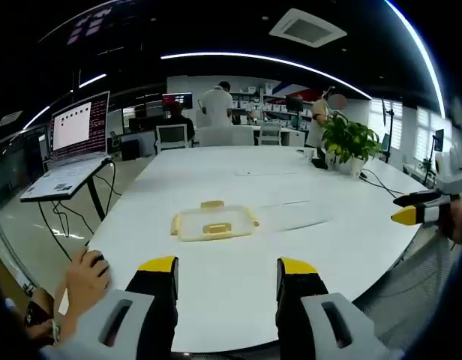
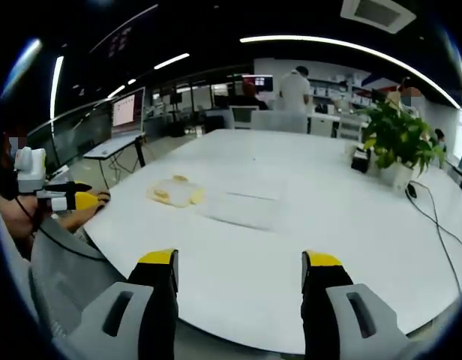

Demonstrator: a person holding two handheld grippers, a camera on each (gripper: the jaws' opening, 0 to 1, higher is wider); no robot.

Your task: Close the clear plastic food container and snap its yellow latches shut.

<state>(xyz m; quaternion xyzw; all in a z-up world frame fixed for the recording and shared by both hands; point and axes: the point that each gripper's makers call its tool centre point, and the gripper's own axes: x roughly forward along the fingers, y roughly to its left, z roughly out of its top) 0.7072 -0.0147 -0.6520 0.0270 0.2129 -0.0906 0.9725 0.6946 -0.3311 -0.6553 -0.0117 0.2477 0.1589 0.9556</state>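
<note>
A clear plastic food container (image 1: 212,223) with yellow latches (image 1: 212,204) lies on the white table (image 1: 238,285), a little ahead of my left gripper (image 1: 228,264), which is open with nothing between its yellow-tipped jaws. A clear flat piece (image 1: 295,215), apparently its lid, lies on the table just right of it. In the right gripper view the container (image 2: 175,192) sits to the left ahead and the clear piece (image 2: 242,208) lies closer. My right gripper (image 2: 240,259) is open and holds nothing. The right gripper (image 1: 420,212) enters the left gripper view from the right; the left gripper (image 2: 62,199) enters the right gripper view from the left.
A potted plant (image 1: 349,142) and cables (image 1: 382,182) stand at the table's far right. An open laptop (image 1: 75,146) on a stand is left of the table. A hand (image 1: 85,274) rests at the table's near left edge. People and chairs are at the far end.
</note>
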